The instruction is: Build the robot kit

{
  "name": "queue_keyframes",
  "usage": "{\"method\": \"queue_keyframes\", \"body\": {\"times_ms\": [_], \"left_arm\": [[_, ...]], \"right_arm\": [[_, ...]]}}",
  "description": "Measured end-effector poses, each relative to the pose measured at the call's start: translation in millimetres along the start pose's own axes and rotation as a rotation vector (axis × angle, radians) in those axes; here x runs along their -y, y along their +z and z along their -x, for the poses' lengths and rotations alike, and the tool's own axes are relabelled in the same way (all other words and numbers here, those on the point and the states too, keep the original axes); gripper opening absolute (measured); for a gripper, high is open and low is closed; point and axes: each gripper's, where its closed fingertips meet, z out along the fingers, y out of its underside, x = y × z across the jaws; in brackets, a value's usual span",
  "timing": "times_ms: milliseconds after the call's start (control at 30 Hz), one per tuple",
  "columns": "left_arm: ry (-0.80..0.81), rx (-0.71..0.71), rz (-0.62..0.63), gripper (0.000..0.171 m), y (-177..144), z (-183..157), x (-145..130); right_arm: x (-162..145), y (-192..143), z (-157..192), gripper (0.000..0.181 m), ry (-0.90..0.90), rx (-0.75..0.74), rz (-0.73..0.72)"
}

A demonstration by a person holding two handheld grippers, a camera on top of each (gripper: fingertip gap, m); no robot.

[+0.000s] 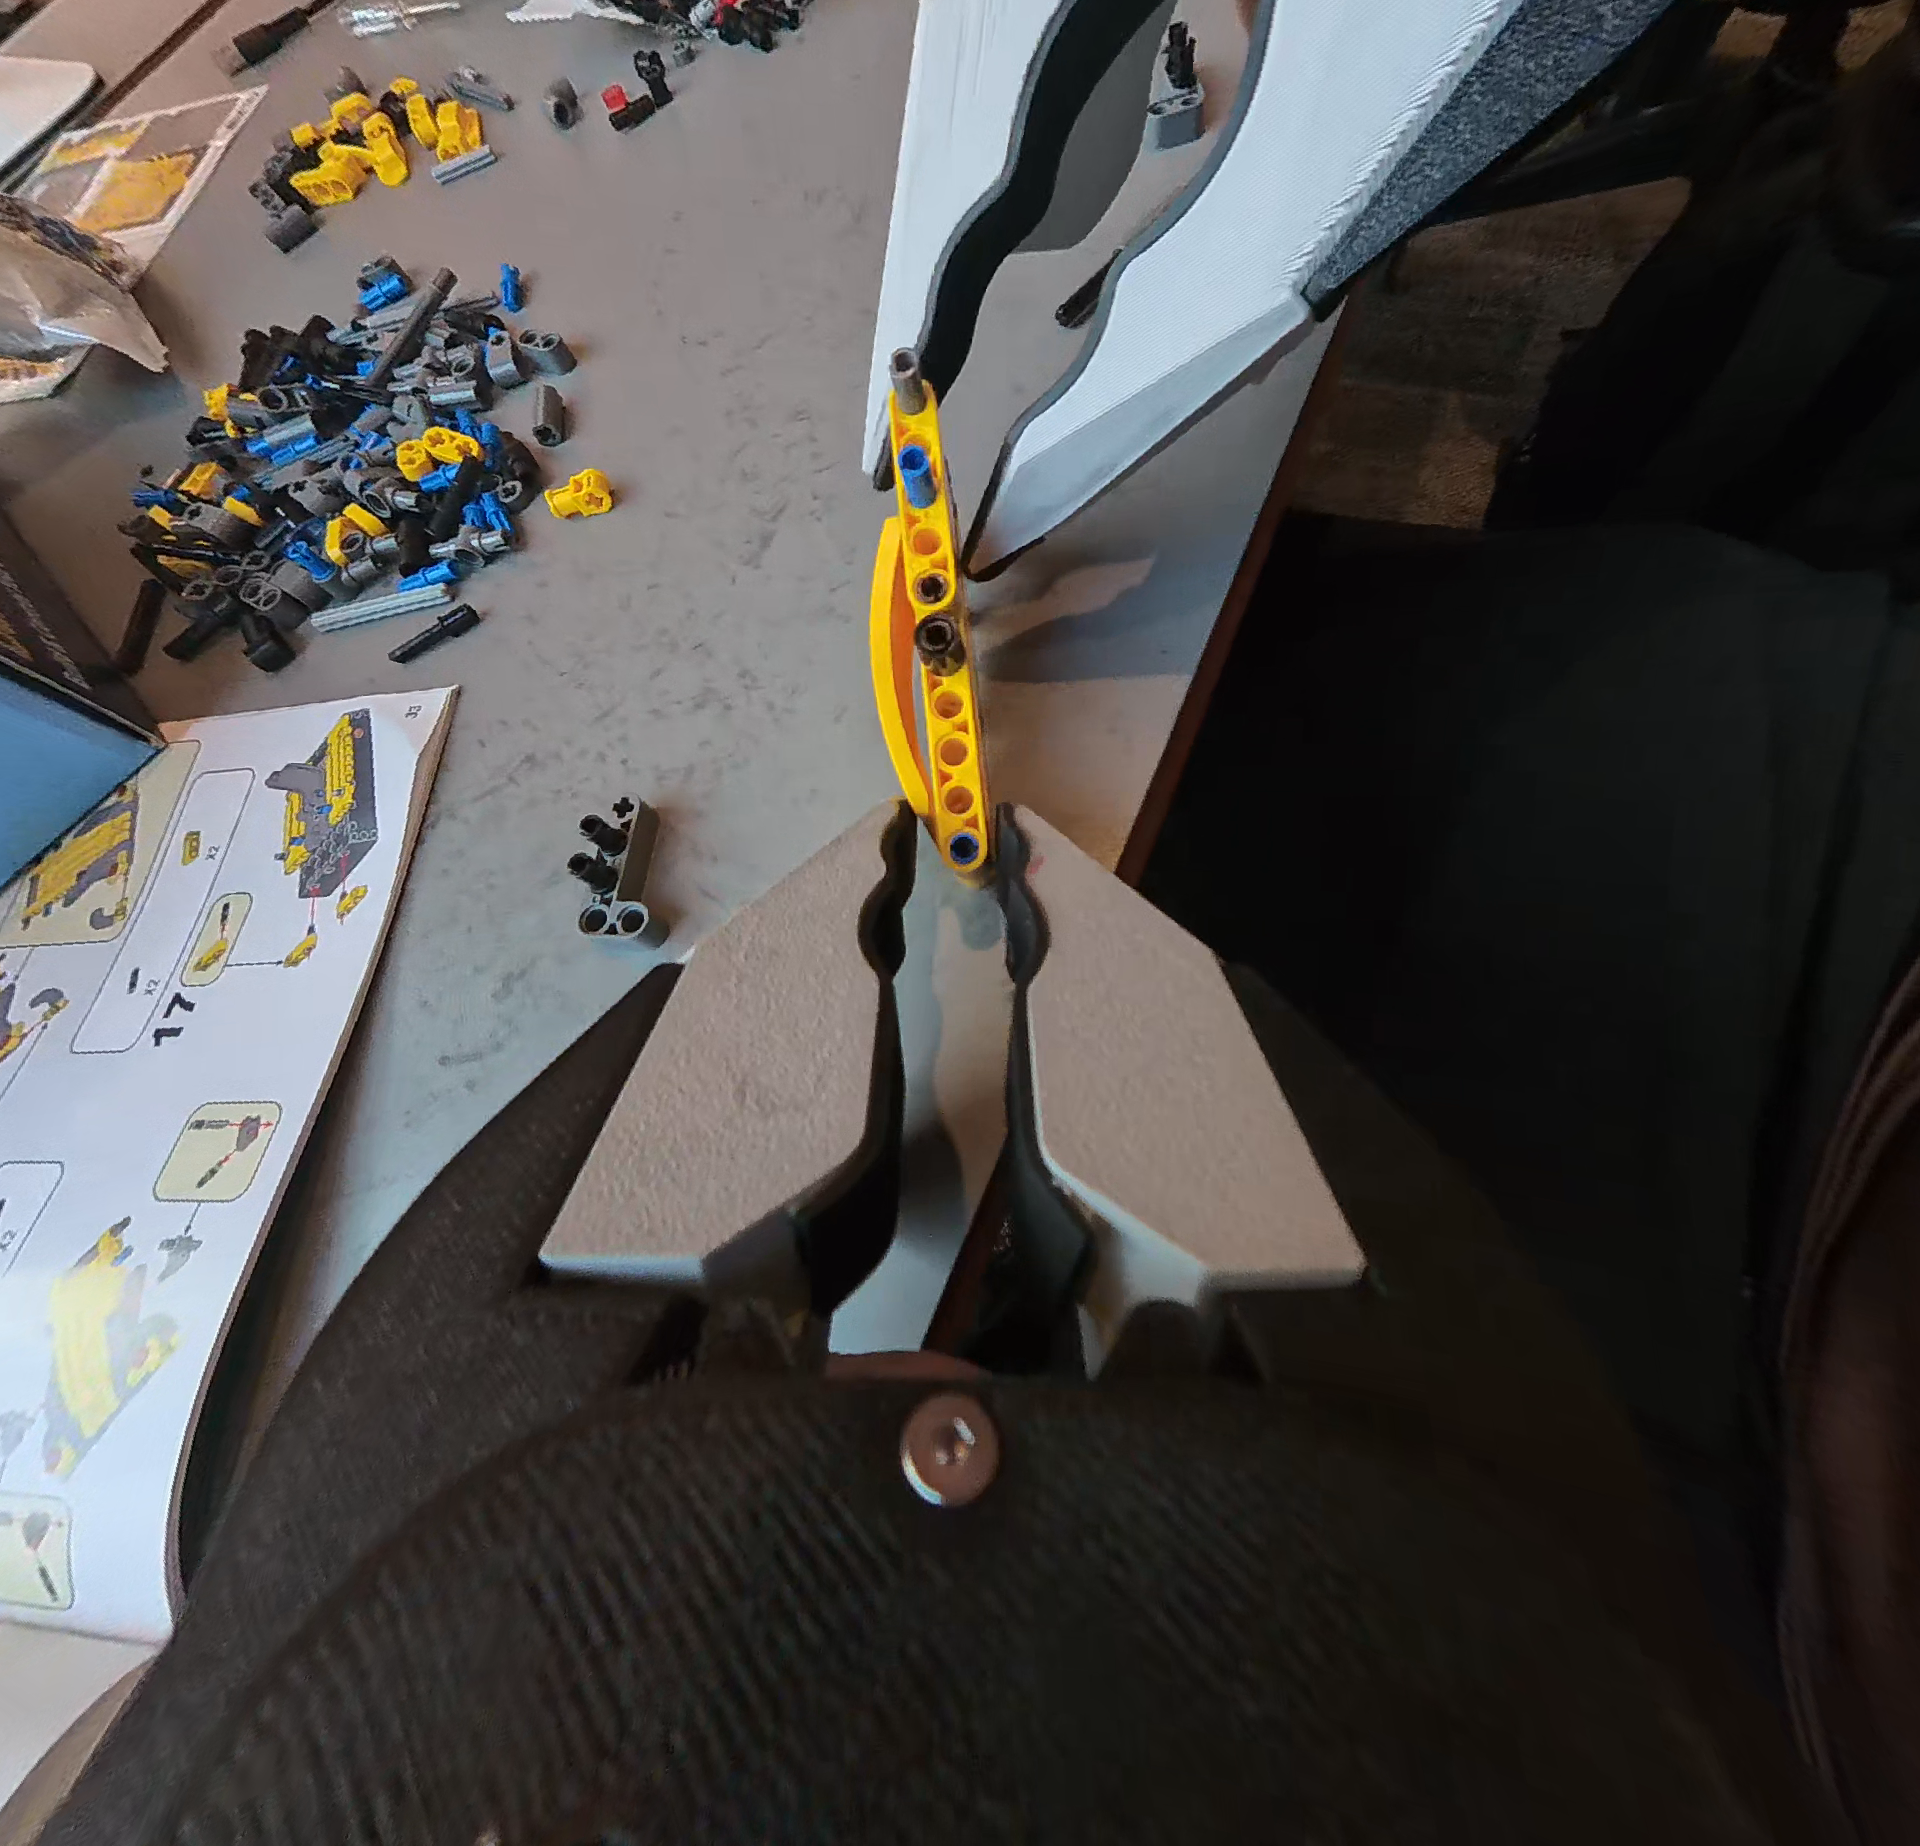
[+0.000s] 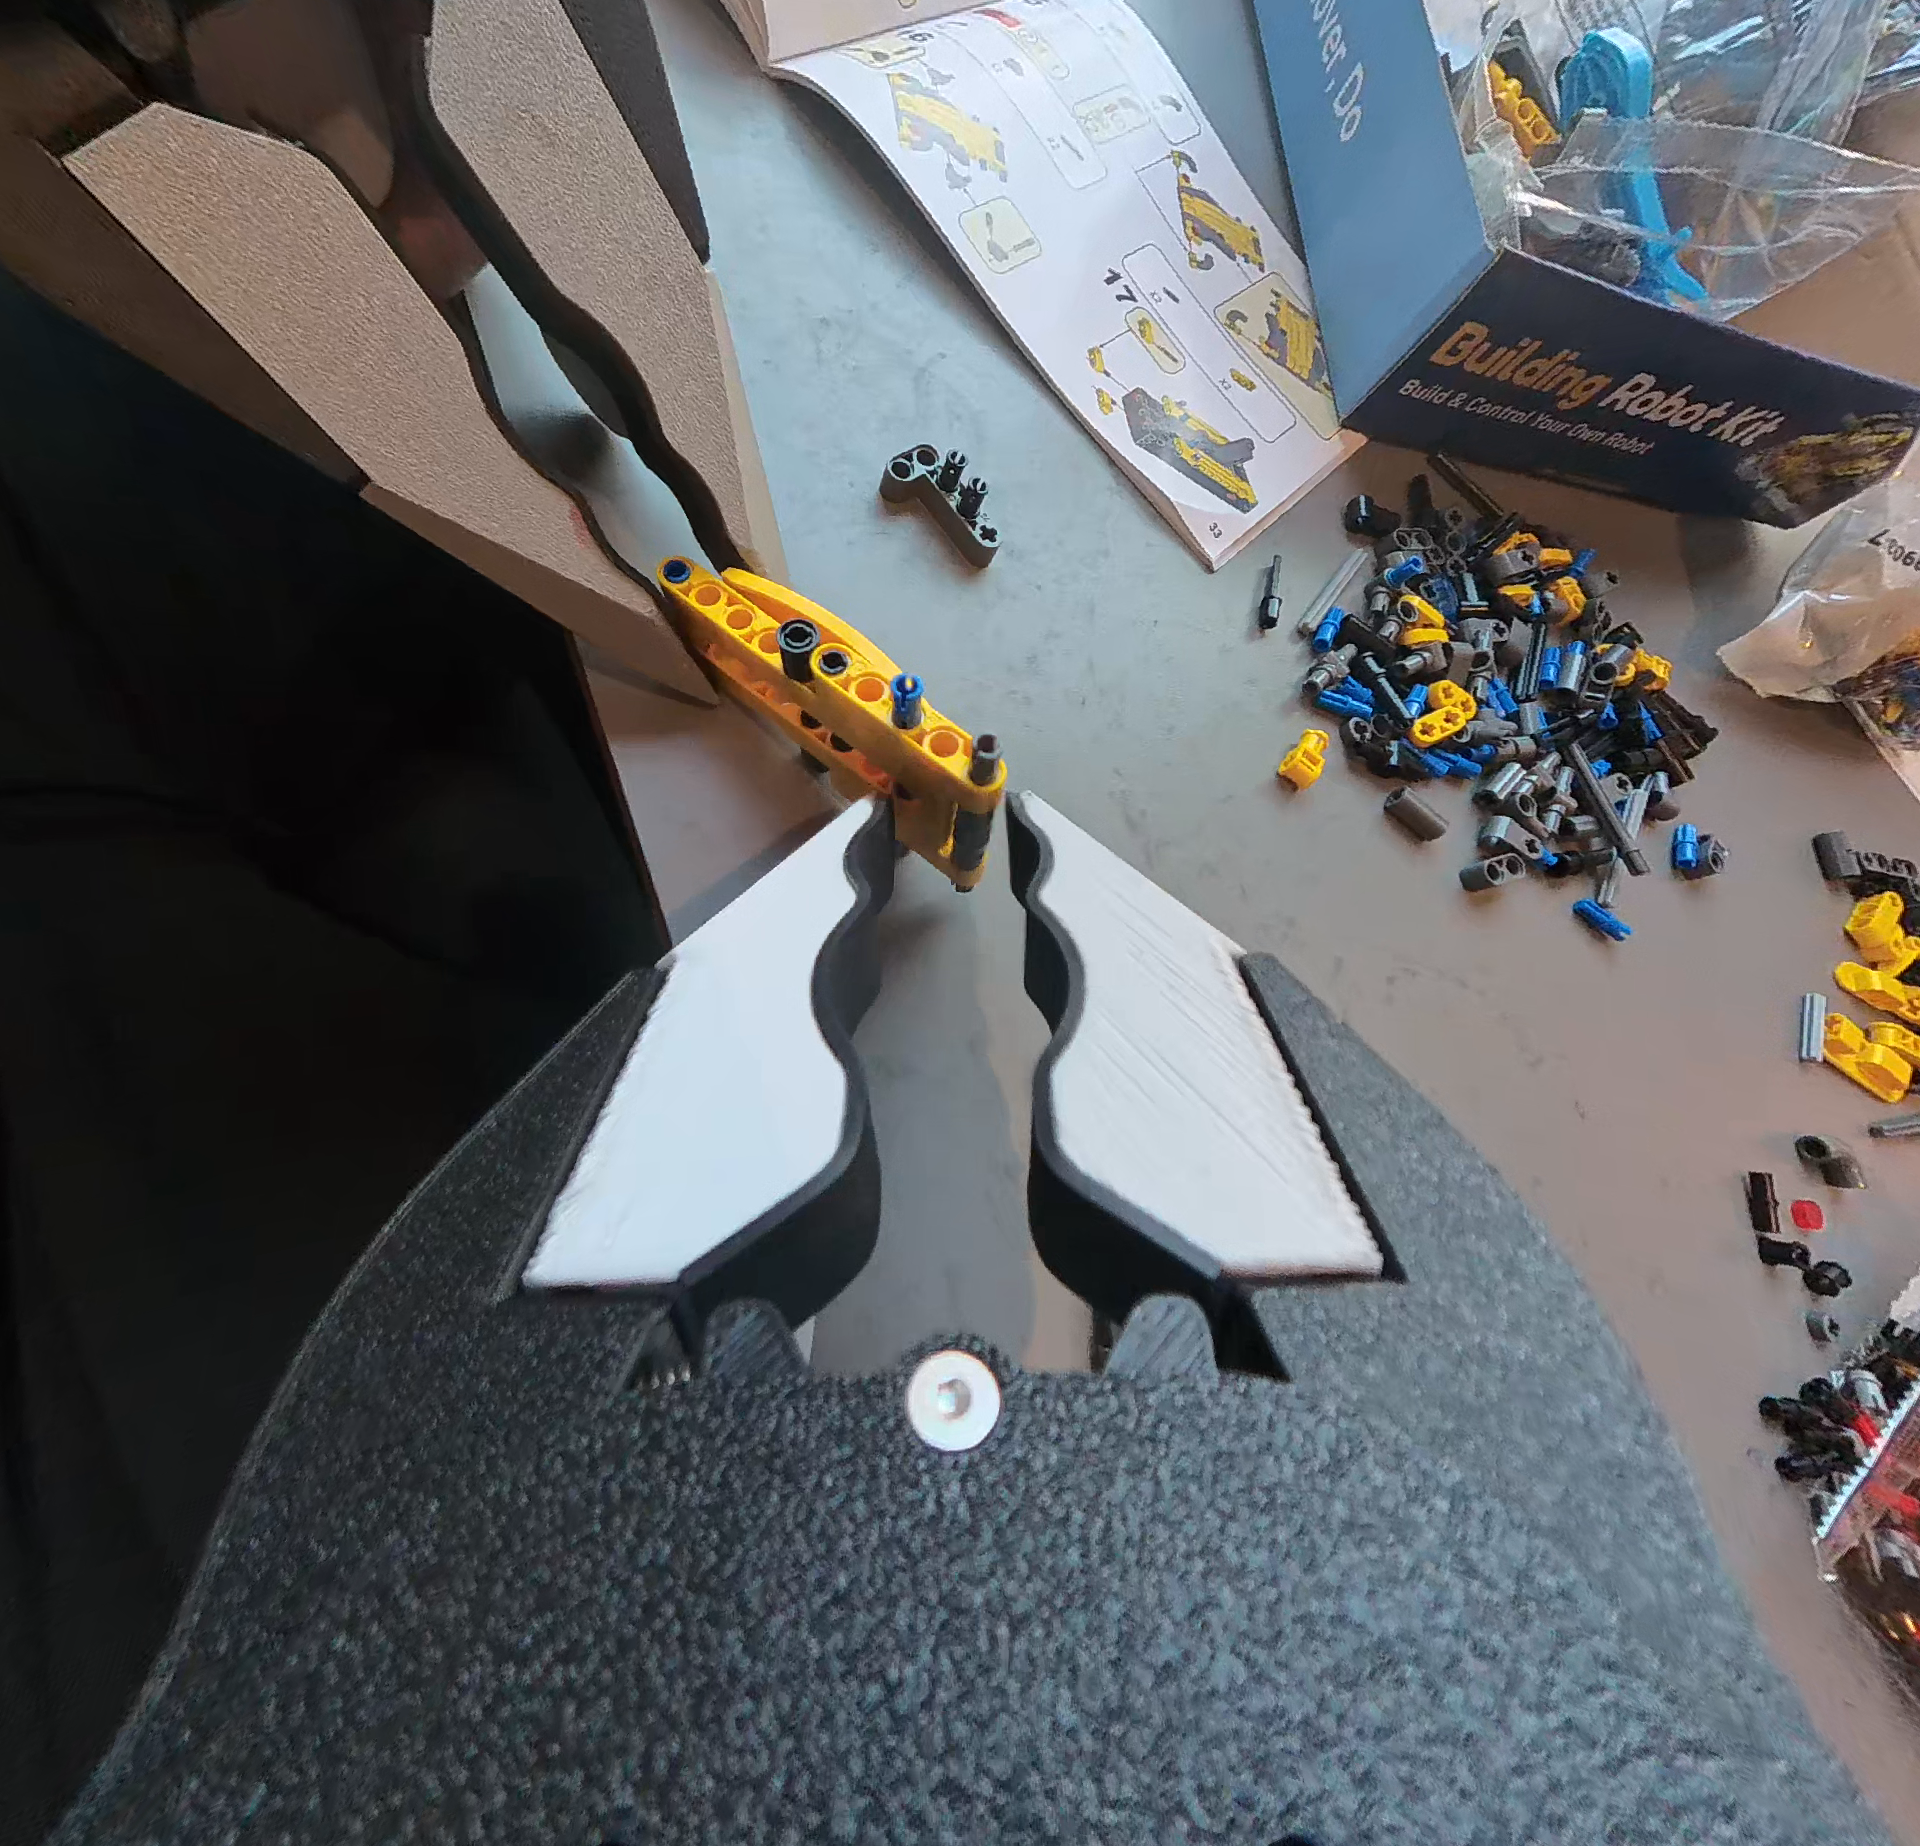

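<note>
A grey table [image 1: 727, 269] is seen, with an open instruction booklet [image 1: 208, 1017] and a dark blue box [image 2: 1558, 383] lying on it. A heap of small blue, yellow and grey parts [image 1: 343, 487] is spread near the booklet. A yellow beam with holes [image 1: 940, 653] is held over the table edge: one end is clamped between the closed jaws of the left gripper [image 1: 956, 840]. At the other end, the right gripper [image 2: 945, 820] is placed around it, jaws slightly apart.
</note>
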Motion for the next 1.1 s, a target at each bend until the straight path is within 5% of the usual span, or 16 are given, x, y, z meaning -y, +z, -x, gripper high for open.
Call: {"method": "queue_keyframes", "body": {"times_ms": [367,533,800,1100], "left_arm": [[-0.023,0.0,-0.006,0.022,-2,1,0],[-0.042,-0.012,-0.009,0.027,-4,2,-2],[-0.08,0.021,-0.007,0.025,-2,8,-2],[-0.1,0.104,-0.077,0.021,-7,19,9]], "right_arm": [[-3,-12,-4,0.024,0.031,-0.023,-0.013],[-11,-43,-18,0.024,0.077,-0.091,-0.04],[-75,-115,-80,0.025,0.372,-0.3,-0.013],[-123,-107,-69,0.034,0.521,-0.21,0.154]]}}
